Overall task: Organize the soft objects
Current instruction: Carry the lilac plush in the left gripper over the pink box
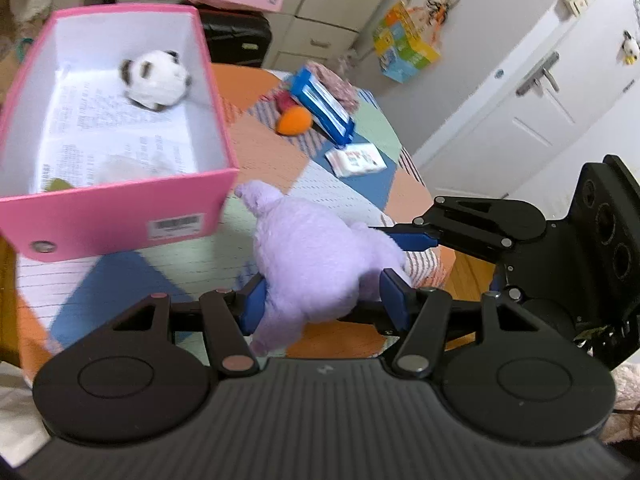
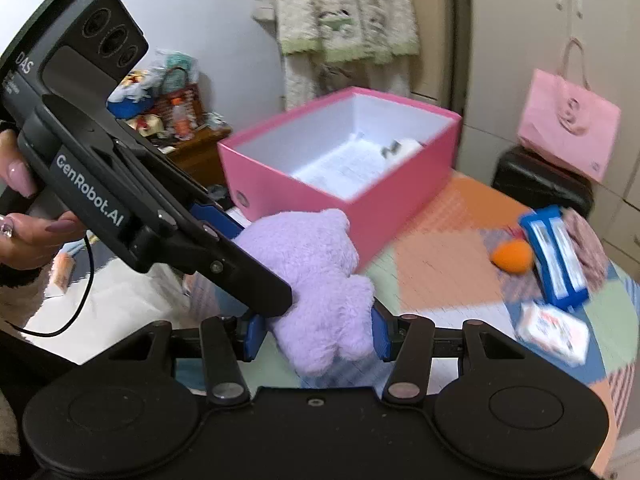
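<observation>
A fluffy lilac plush toy (image 1: 316, 264) is held between two black handheld grippers with blue finger pads, just in front of an open pink cardboard box (image 1: 120, 216) with a white interior. The toy is seen above a round table covered by a patchwork cloth (image 1: 352, 188) of orange, blue, green and striped patches; whether it touches the cloth cannot be told.

In the left wrist view, the left gripper (image 1: 324, 300) is pinching the lower part of the toy, its blue pads pressed into the fur on either side. The right gripper (image 1: 404, 236) is seen reaching in from the right, one blue finger lying against the toy's far side.

In the right wrist view, the right gripper (image 2: 318, 334) is likewise clamped on the toy (image 2: 316, 280), with fur bulging between its pads. The left gripper (image 2: 224, 224) crosses in from the upper left, gripped by a hand (image 2: 28, 224) with long pink nails.

Inside the box (image 2: 348, 152), a small white and brown plush toy (image 1: 156, 80) is lying on printed paper by the far wall.

Further back on the cloth are placed a small orange soft ball (image 1: 294, 120), a blue rectangular packet (image 1: 324, 104) and a white tissue pack (image 1: 356, 158).
</observation>
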`<act>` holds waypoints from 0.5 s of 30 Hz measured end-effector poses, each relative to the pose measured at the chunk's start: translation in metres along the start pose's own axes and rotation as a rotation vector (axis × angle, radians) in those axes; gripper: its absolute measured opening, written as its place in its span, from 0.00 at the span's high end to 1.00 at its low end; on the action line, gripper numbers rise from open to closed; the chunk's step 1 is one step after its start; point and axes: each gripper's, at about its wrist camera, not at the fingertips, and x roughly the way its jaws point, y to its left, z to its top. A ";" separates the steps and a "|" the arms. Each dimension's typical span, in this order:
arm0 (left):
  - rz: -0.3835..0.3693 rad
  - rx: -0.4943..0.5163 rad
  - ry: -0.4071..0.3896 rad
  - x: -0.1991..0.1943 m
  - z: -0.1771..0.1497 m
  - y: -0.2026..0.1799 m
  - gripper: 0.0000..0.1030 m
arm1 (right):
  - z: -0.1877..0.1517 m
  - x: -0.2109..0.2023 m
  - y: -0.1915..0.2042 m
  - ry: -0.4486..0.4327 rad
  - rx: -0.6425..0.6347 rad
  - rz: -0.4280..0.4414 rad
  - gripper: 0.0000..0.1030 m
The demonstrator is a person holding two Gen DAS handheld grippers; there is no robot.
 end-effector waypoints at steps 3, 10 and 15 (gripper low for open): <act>0.022 -0.006 -0.027 -0.017 0.001 0.006 0.44 | 0.014 0.003 0.008 -0.009 -0.021 0.023 0.44; 0.088 0.003 -0.121 -0.041 0.017 0.023 0.44 | 0.048 0.016 0.015 -0.063 -0.080 0.023 0.44; 0.133 0.014 -0.194 -0.045 0.039 0.037 0.44 | 0.072 0.031 0.004 -0.112 -0.092 0.026 0.44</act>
